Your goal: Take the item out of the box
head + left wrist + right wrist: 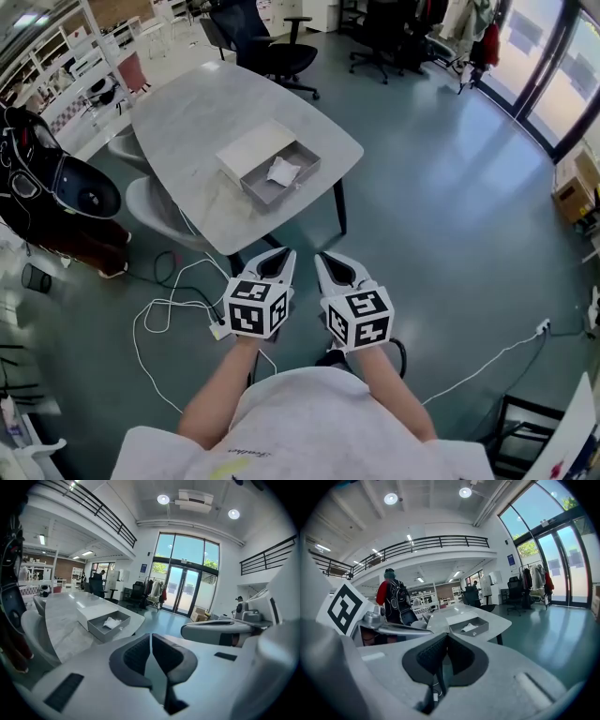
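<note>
Left gripper [280, 255]: fingers pressed together with nothing between them; held low in front of the person's body, above the floor [441, 216] and well apart from the worktop [187, 122].
Right gripper [323, 259]: fingers also closed tight and empty; just beside the left gripper, pointing toward the worktop.
Box [265, 194]: grey and open-topped, near the worktop's near edge, with a white cover [251, 150] lying against one side.
Item [282, 171]: white and crumpled, lying inside the box; neither gripper touches it.
Floor: grey-green, with white cables [169, 309] looping to the left of the left gripper.
</note>
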Tool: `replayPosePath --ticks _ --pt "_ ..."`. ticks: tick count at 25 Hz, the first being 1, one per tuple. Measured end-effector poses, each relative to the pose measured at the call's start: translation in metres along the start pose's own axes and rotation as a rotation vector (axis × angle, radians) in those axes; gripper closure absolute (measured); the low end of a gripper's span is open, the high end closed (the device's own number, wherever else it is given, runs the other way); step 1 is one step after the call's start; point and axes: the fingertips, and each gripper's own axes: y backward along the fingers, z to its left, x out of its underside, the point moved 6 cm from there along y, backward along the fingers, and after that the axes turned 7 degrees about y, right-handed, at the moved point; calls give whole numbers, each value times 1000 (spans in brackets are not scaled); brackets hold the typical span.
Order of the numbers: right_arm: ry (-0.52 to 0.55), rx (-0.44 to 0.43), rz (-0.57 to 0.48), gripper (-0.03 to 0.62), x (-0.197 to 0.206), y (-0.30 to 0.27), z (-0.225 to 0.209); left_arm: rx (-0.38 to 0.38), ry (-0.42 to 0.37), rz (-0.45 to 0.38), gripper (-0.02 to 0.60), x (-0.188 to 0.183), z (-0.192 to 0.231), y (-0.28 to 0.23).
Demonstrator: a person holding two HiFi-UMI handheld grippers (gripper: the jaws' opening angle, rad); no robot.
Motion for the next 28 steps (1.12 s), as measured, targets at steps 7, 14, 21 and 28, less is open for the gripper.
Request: replayPosePath --ticks 7,14,21,28 --pt "7 -77 5 589 -11 -14 -58 -67 22 0 560 -19 -18 -49" --pt "19 -141 -8 589 -20 -21 -110 -146 39 -26 560 -32 -31 -86" --pt "19 -207 -18 589 -24 -29 -131 -206 50 -45 560 -38 -38 -101" --pt "21 -248 -6 589 -29 -42 -142 -252 74 -54 560 -44 -31 -108"
